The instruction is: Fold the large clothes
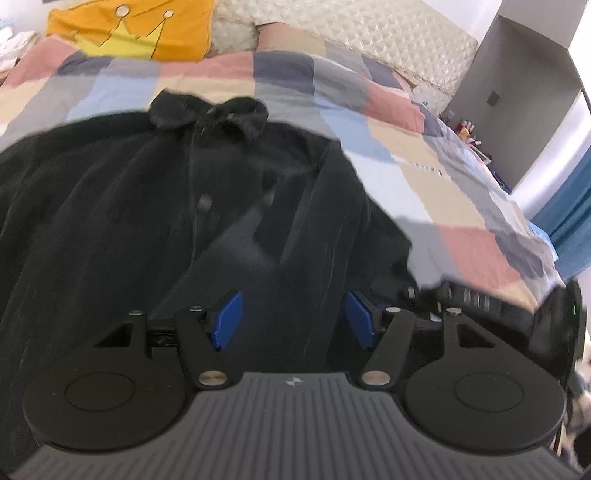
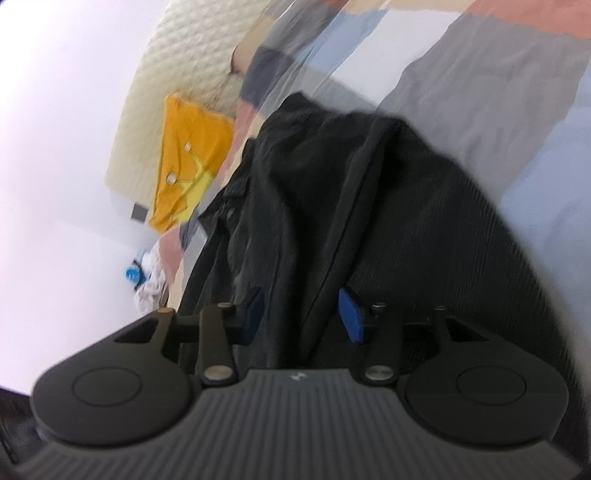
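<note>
A bed (image 1: 399,147) with a patchwork checked cover carries a large black garment (image 1: 110,206) spread over its near part, bow (image 1: 210,118) at the collar. An orange pillow (image 1: 140,29) leans at the headboard. The left hand-held gripper (image 1: 291,321) hovers above the cloth, jaws apart, empty. The right hand-held gripper (image 2: 303,314) has jaws apart with a black fold between them; whether the pads press it I cannot tell.
</note>
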